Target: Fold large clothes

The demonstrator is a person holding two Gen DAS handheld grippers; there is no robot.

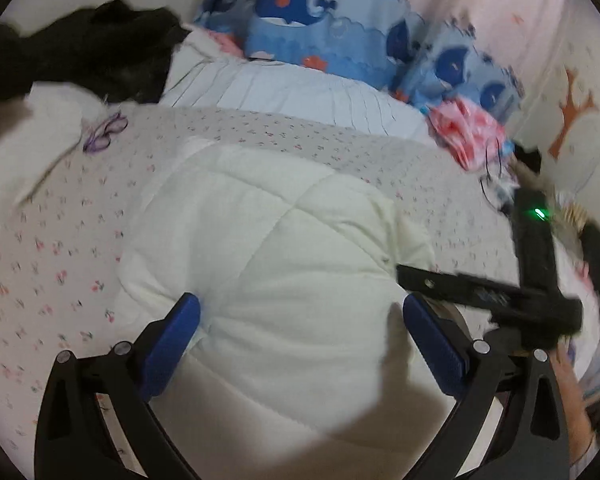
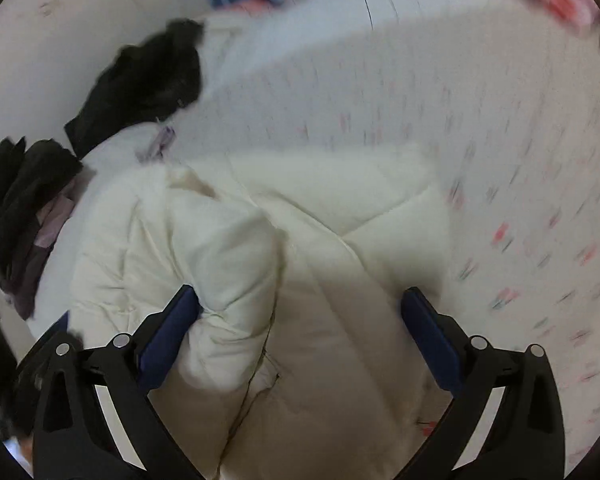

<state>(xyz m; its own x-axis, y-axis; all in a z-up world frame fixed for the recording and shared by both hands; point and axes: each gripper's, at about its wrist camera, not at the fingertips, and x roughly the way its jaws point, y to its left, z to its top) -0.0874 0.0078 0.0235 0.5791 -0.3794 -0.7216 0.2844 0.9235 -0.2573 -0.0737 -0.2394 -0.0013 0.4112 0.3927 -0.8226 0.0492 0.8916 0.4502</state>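
Observation:
A cream quilted padded garment (image 1: 268,240) lies bunched on the floral bedsheet (image 1: 60,248). My left gripper (image 1: 300,316) is open just above it, blue fingers spread wide over its near part, holding nothing. In the right wrist view the same garment (image 2: 300,248) shows a puffy folded sleeve or edge (image 2: 228,264) beside the left finger (image 2: 172,336). My right gripper (image 2: 300,312) is open above the garment, nothing between its fingers. The right gripper's black body (image 1: 532,280) shows at the right of the left wrist view. The right wrist view is motion-blurred.
Black clothes (image 1: 76,56) lie at the back left, also in the right wrist view (image 2: 148,84). Blue whale-print pillows (image 1: 332,28) and a pink patterned cloth (image 1: 468,132) sit at the bed's far side. A white garment (image 1: 40,128) with a purple item (image 1: 104,132) lies left.

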